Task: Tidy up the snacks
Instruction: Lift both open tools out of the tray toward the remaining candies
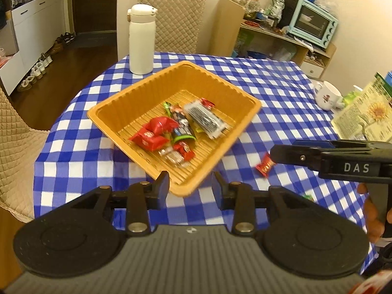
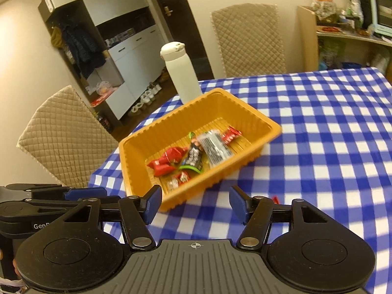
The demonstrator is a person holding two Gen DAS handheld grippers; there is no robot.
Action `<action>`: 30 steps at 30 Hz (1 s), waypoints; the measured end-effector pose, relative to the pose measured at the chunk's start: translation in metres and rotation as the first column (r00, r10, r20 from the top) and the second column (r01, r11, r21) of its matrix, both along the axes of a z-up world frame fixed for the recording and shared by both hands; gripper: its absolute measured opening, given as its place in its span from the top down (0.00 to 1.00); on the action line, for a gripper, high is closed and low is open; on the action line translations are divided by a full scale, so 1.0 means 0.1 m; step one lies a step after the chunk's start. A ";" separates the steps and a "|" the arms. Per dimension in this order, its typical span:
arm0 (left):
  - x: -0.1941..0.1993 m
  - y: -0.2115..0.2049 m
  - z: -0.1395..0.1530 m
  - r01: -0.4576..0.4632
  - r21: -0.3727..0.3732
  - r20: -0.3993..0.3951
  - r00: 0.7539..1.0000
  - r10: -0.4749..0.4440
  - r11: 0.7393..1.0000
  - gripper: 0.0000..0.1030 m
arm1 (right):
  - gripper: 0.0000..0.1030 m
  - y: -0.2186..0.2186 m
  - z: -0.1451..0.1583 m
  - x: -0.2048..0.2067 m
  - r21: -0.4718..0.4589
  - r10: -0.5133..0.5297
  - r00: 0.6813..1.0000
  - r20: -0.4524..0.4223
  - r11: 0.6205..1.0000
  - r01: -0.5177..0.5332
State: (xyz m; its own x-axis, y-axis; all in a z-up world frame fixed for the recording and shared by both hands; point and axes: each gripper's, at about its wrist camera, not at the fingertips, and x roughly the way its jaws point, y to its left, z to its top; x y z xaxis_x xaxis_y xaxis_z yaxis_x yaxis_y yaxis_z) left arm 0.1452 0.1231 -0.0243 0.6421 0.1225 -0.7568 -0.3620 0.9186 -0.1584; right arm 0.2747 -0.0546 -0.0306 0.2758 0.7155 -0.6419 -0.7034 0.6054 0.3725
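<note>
The orange tray [image 1: 117, 107] sits on the checked table [image 1: 281, 93], just in front of a white bottle [image 1: 141, 40], and already holds most of the snacks: 2 red packets [image 1: 153, 134] at the near-left, a dark bar with green ends [image 1: 181, 125] in the middle, a clear wrapper with dark sticks [image 1: 204, 118], a small red sweet [image 1: 207, 103] at the far corner, and a red sweet with clear wrappers [image 1: 178, 154] near the front wall.

So the job looks largely done – but not finished. At least 1 red packet [image 1: 265, 167] lies loose on the table to the right of the tray, and a bit of green wrapper [image 1: 308, 197] shows nearer the edge, mostly hidden by the left gripper's frame.

The left gripper [image 1: 191, 183] hovers over the tray's near corner with its jaws wide apart and nothing between them. The right gripper [image 2: 194, 202] is likewise spread wide and empty; from the left view its tip sits right beside the loose red packet, apparently not gripping it.

What is left, by my reading, is picking up those stray pieces and dropping them in the tray. A mug [image 1: 327, 96] and a leaflet [image 1: 367, 112] stand apart at the right.
</note>
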 end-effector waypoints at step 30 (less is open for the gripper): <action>-0.44 -0.96 -0.31 0.163 -0.011 -0.131 0.978 -0.163 0.987 0.49 | 0.21 -1.28 -0.32 -0.82 -0.165 -0.146 0.985 -0.087 0.978 0.130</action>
